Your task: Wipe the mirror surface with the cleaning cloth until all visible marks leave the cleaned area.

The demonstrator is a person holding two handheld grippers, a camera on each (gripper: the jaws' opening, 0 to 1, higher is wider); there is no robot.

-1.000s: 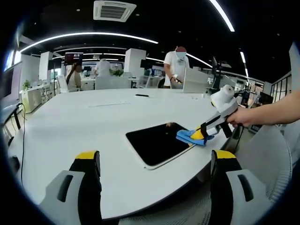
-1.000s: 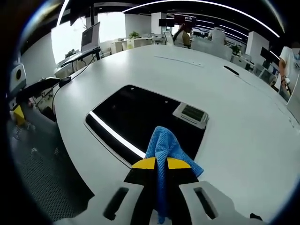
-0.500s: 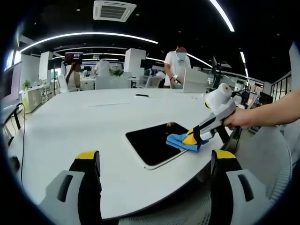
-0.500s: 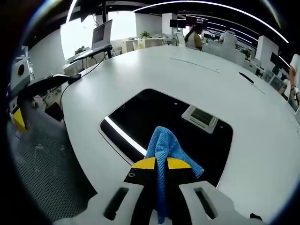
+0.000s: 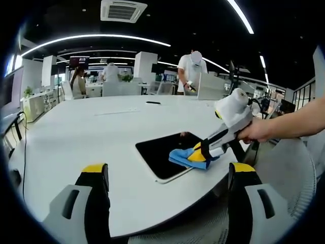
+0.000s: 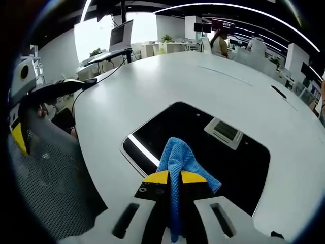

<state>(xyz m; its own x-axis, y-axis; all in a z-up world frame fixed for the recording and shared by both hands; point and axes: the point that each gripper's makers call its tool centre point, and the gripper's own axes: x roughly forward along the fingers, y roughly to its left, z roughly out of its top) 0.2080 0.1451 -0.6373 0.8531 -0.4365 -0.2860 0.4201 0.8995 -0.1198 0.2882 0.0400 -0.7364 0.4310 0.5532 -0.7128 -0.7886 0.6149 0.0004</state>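
Observation:
A flat dark mirror lies on the white table, reflecting a ceiling vent and a light strip. My right gripper is shut on a blue cleaning cloth, which rests on the mirror's near part. In the left gripper view the same cloth sits on the mirror's right side under the right gripper, held by a person's hand. My left gripper is open, hanging apart from the mirror at the table's near edge, nothing between its jaws.
A mesh chair stands by the table edge, and another chair is at the right. A black pen and a laptop lie on the far table. Several people stand in the background.
The right gripper has slid the blue cloth leftward across the mirror, from its right edge toward the middle. The left gripper has stayed still.

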